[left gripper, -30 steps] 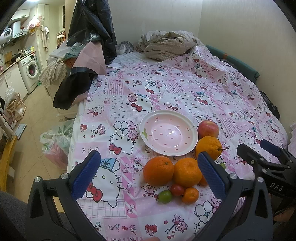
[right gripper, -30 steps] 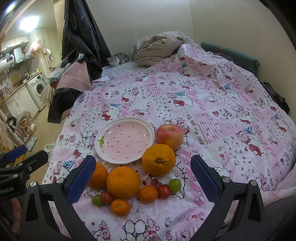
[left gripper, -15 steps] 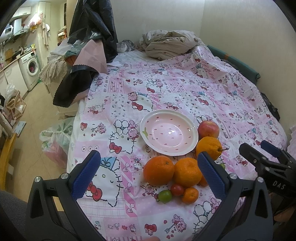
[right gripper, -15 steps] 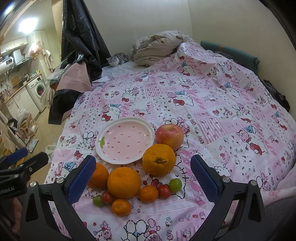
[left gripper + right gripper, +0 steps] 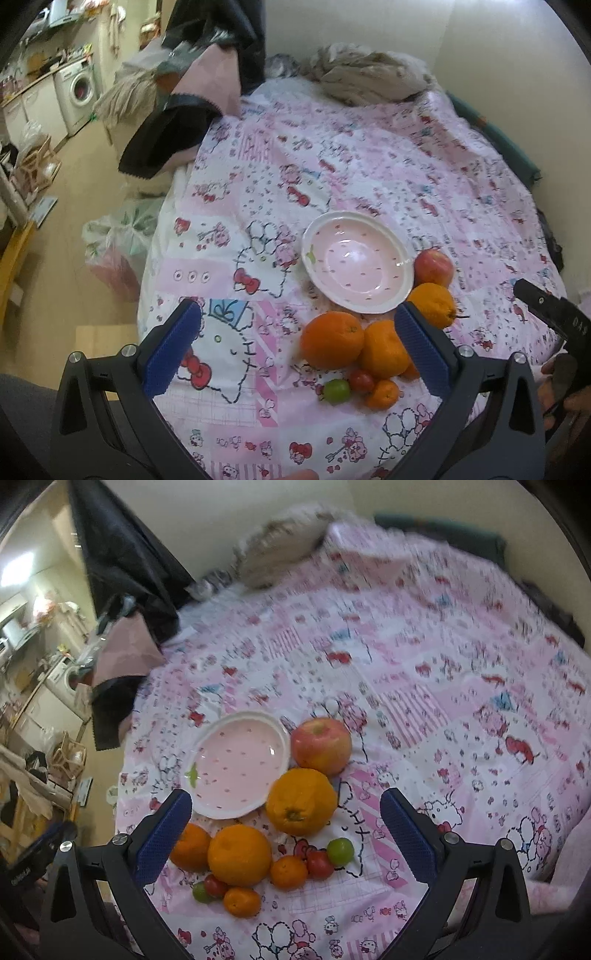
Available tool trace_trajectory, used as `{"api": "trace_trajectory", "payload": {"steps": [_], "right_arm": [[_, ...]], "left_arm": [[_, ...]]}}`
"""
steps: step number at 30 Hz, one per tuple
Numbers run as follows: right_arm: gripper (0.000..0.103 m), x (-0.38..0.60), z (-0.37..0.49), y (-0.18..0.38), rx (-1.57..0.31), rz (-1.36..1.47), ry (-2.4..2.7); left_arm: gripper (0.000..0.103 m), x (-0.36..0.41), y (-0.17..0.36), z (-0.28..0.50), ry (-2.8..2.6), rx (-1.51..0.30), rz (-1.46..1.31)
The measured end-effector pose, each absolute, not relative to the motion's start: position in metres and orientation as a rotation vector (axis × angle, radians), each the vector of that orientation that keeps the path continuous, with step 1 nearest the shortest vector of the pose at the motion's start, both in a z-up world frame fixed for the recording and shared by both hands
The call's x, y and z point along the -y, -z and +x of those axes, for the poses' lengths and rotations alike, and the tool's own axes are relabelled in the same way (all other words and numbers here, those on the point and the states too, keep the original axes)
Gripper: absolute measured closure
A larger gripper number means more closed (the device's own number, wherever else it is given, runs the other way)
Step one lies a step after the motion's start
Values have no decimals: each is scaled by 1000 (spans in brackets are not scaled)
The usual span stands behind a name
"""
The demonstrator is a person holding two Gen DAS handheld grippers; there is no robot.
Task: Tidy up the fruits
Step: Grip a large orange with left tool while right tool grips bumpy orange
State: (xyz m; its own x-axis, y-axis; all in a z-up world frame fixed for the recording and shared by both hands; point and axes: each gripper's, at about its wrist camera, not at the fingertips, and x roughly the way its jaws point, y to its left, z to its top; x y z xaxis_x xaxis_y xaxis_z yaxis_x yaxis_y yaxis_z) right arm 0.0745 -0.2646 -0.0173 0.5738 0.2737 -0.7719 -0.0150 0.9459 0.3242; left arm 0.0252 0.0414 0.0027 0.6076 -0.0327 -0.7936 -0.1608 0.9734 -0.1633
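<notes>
A pink strawberry-shaped plate (image 5: 325,236) (image 5: 207,805) lies empty on the bed. Around its near side sit a red apple (image 5: 433,266) (image 5: 320,744), three large oranges (image 5: 332,339) (image 5: 301,800) (image 5: 239,853), small tangerines (image 5: 383,395) (image 5: 289,872), cherry tomatoes (image 5: 361,380) (image 5: 320,864) and green ones (image 5: 337,391) (image 5: 340,851). My left gripper (image 5: 299,350) is open and empty above the fruit's left side. My right gripper (image 5: 286,836) is open and empty, framing the oranges. The right gripper also shows in the left wrist view (image 5: 554,314).
The pink Hello Kitty bedspread (image 5: 369,166) (image 5: 443,664) covers the bed. Crumpled bedding (image 5: 369,74) and dark clothes (image 5: 166,122) lie at the far end. The floor with bags (image 5: 118,236) is to the left; a wall is on the right.
Both grippers have tilted and moved forward, closer to the fruit; the views are blurred by motion. The jaws stay open. The fruit and plate have not moved.
</notes>
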Motion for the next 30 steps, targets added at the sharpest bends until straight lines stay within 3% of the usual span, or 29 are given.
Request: {"api": "trace_trajectory", "payload": {"steps": [9, 14, 19, 30], "right_arm": [[0, 276, 134, 84, -1277, 465, -204], [0, 268, 148, 105, -1345, 454, -207], [0, 259, 148, 124, -1387, 418, -178], [6, 233, 151, 147, -1445, 315, -214]], "left_arm": [[1, -39, 52, 86, -39, -1263, -262], [1, -24, 87, 105, -26, -1379, -228], [6, -12, 114, 111, -24, -1424, -227], [6, -2, 135, 116, 10, -1468, -241]]}}
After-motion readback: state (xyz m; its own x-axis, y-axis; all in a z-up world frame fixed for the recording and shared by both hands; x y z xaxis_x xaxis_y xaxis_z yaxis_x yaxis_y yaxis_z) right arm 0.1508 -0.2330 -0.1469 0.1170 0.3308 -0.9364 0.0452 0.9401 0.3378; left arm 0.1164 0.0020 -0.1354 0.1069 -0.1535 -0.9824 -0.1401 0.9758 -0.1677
